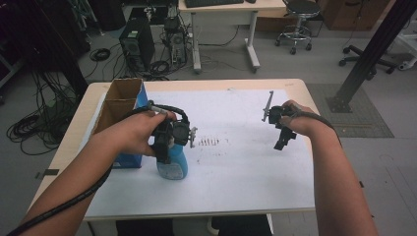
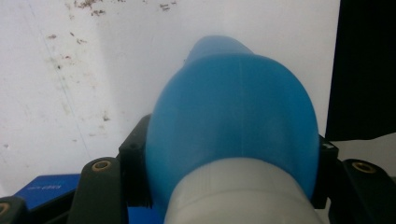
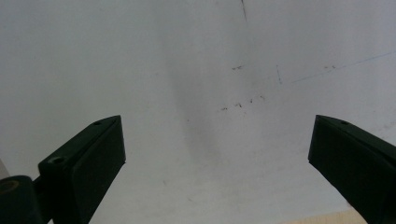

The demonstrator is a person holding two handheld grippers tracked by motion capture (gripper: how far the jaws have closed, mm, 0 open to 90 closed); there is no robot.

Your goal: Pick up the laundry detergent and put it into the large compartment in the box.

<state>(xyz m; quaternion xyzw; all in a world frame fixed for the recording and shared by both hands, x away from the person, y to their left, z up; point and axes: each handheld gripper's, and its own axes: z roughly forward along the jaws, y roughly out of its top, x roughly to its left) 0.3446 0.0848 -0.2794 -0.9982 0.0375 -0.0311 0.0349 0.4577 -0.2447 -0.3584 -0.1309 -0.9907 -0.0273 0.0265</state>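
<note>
High view: the left hand-held gripper (image 1: pixel 169 142) clamps a blue bottle (image 1: pixel 173 164) standing on the white-covered surface (image 1: pixel 246 172), just beside a cardboard box (image 1: pixel 118 101); the right hand-held gripper (image 1: pixel 282 140) hangs well apart. Left gripper view: both jaws press the bottle (image 2: pixel 233 121). Right gripper view: jaws wide, nothing between them
</note>
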